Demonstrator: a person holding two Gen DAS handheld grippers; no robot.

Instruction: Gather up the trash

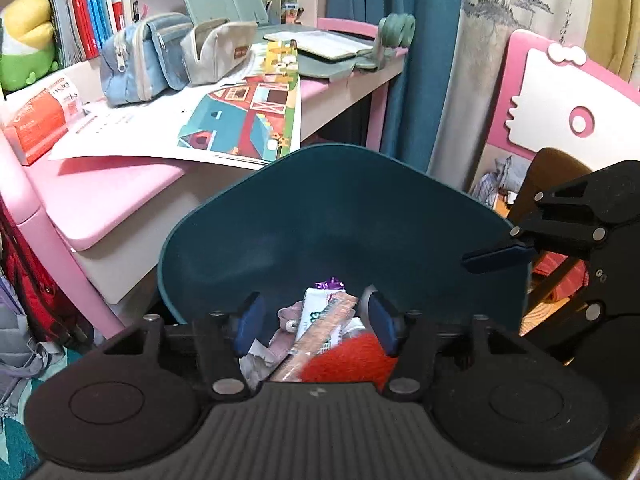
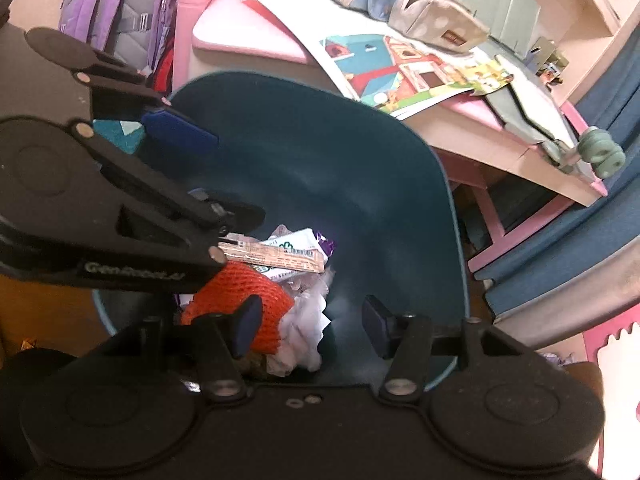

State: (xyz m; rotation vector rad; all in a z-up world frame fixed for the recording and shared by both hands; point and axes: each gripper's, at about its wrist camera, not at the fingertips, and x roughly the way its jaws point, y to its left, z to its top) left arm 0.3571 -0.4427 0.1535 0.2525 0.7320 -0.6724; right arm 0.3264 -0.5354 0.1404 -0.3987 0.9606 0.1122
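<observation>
- I am holding both grippers over the mouth of the teal trash bin [image 1: 344, 216], which is standing on the floor just beside the pink table [image 1: 100, 196].
- My left gripper [image 1: 314, 324] is hanging with its jaws spread wide and nothing between them; under it are lying a white-and-green wrapper [image 1: 320, 312], a long brown wrapper [image 1: 320, 340] and an orange foam net [image 2: 244, 292].
- My right gripper [image 2: 310, 326] is likewise gaping empty above a crumpled white tissue [image 2: 304, 328] in the bin's bottom.
- I am judging this as the drop-off step: the trash is sitting in the bin and neither gripper is carrying anything.
- Next I am expecting to lift both clear of the rim and look over the table for leftover scraps; I am seeing only pencil cases [image 1: 136, 64], a tissue box [image 1: 40, 120] and a farm picture sheet [image 1: 236, 120] there, none plainly trash.
</observation>
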